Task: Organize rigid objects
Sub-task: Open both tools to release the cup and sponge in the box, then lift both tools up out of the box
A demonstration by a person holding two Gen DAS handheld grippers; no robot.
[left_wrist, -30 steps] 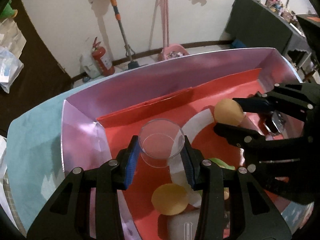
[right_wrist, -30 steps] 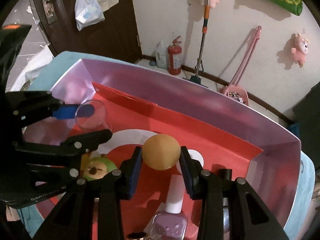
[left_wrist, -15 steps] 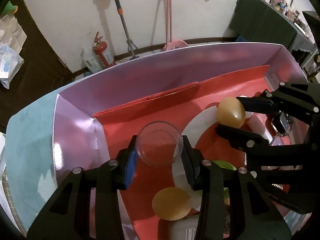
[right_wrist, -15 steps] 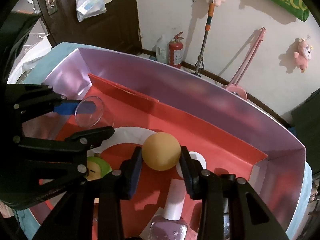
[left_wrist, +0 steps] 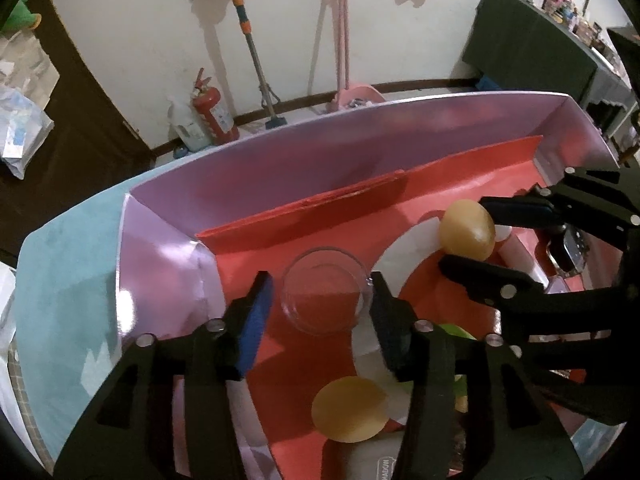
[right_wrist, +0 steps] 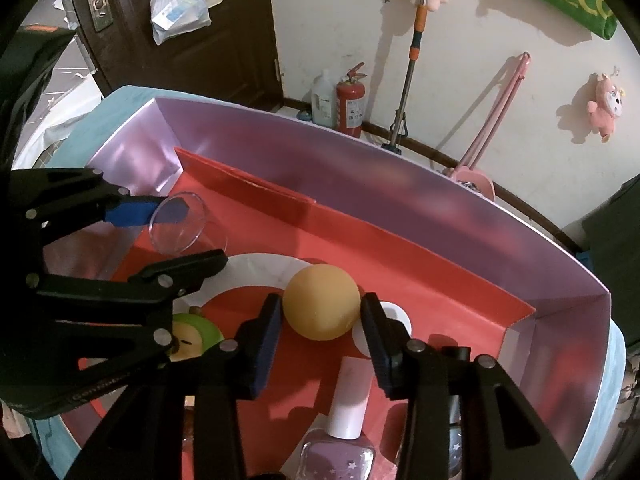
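Observation:
A clear plastic cup [left_wrist: 325,293] stands on the red floor of the pink-walled box [left_wrist: 320,168]. My left gripper [left_wrist: 320,308] is open around it; the blue left pad stands clear of the cup and the right pad is at its rim. The cup also shows in the right wrist view [right_wrist: 178,224]. My right gripper [right_wrist: 320,320] is shut on an orange ball [right_wrist: 322,302], held just above the box floor; the ball also shows in the left wrist view [left_wrist: 467,229].
Inside the box lie a second orange ball [left_wrist: 350,408], a green toy apple [right_wrist: 196,336], a purple nail-polish bottle [right_wrist: 340,440] and a white item [left_wrist: 380,460]. A red cardboard flap [right_wrist: 248,188] lines the far wall. The box sits on a light blue cloth [left_wrist: 68,272].
My left gripper has opened and let go of the clear cup, which now stands on the box floor. My right gripper still holds the orange ball and has barely moved.

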